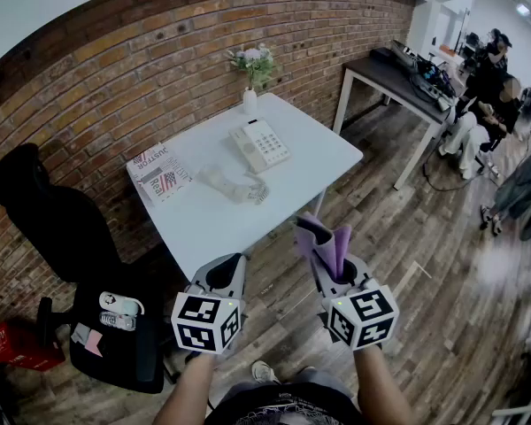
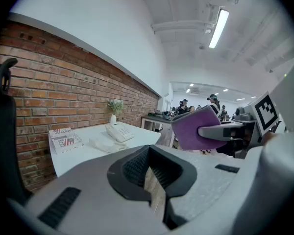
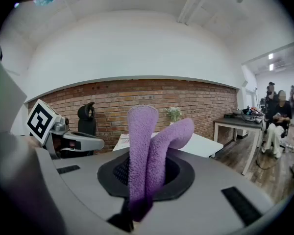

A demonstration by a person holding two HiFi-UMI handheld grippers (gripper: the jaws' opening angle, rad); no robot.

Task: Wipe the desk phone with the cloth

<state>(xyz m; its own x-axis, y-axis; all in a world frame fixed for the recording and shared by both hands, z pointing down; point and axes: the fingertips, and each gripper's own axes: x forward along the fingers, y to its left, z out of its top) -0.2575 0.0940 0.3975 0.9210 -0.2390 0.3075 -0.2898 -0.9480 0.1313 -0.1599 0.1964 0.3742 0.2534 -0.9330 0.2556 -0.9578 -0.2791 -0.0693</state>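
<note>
We held the purple cloth pinched upright in our right gripper's fingers, while our left gripper's fingers were closed on nothing. The desk phone sat on the white table, well ahead of both, with its handset lying beside it.

a table by the brick wall, two grippers before its near corner
on the table, the vase stands at the far corner next to the wall, with the phone just in front of it. the handset lies off the phone, nearer the middle, and the magazine lies left of the handset. a chair stands left of the table. a second table stands well apart to the right, people beyond it. the left gripper and right gripper are side by side short of the table, with the cloth between the right one's jaws.
</note>
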